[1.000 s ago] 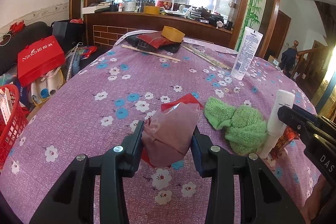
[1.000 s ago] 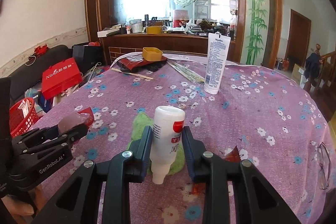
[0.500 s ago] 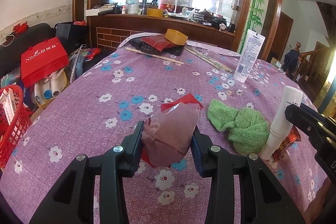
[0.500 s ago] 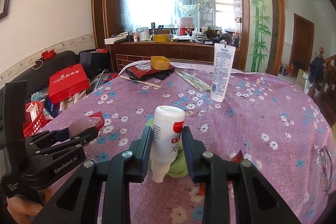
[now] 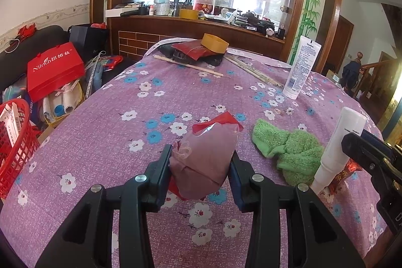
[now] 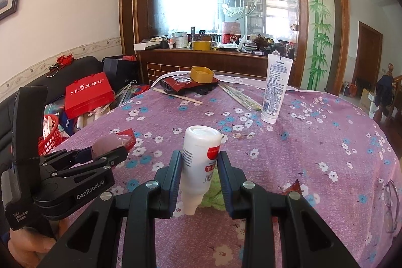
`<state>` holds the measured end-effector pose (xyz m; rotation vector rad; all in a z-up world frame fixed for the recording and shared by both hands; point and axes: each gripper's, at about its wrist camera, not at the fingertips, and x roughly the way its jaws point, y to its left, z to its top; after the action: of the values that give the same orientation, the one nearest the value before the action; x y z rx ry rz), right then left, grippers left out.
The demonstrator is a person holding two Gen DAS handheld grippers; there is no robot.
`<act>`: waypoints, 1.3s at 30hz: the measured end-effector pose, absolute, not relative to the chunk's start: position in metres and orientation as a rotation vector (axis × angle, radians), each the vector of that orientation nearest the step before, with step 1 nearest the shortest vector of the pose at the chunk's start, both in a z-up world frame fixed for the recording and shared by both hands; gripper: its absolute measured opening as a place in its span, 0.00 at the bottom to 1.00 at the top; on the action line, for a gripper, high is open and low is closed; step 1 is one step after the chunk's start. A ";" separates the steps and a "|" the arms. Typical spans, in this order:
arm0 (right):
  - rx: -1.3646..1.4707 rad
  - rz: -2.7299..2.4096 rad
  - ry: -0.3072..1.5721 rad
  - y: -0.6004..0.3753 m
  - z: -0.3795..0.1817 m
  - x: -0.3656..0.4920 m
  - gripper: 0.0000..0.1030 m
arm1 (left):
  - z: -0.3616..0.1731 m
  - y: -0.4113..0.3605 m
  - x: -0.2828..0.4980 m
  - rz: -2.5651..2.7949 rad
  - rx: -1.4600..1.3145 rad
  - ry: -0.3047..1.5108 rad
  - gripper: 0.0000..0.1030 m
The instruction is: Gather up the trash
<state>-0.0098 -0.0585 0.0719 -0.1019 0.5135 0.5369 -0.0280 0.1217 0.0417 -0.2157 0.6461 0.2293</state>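
My left gripper [image 5: 201, 165] is shut on a crumpled pink and red wrapper [image 5: 203, 157] and holds it above the purple floral tablecloth [image 5: 125, 132]. My right gripper [image 6: 199, 167] is shut on a white bottle with a red label [image 6: 201, 157], held upside down, cap end low. The bottle also shows in the left wrist view [image 5: 339, 145], and the left gripper with its wrapper in the right wrist view [image 6: 108, 150]. A red snack wrapper [image 5: 344, 173] lies on the cloth under the bottle.
A green cloth [image 5: 289, 147] lies on the table. A white lotion tube [image 6: 275, 89] stands further back. Chopsticks [image 5: 188, 65], a dark tray with a yellow tape roll [image 5: 214, 43] sit at the far edge. A red basket [image 5: 12, 142] and red bag [image 5: 54, 69] are at left. Glasses [image 6: 392, 205] lie at right.
Both grippers have risen and pulled back a little with their loads still held. The table contents have not moved.
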 end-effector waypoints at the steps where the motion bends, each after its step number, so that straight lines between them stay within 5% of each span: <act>1: -0.099 0.539 0.515 -0.059 0.072 -0.009 0.31 | 0.041 0.120 -0.027 0.231 -0.216 0.647 0.38; 27: -0.104 0.538 0.512 -0.058 0.071 -0.012 0.31 | 0.039 0.121 -0.026 0.232 -0.246 0.634 0.38; 39: -0.001 0.626 0.584 -0.049 0.078 -0.023 0.31 | 0.068 0.148 -0.098 0.211 -0.233 0.632 0.38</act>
<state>-0.0226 -0.0492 0.0784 -0.0007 0.5842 0.6261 -0.0980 0.1475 0.0683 -0.2327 0.6322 0.2111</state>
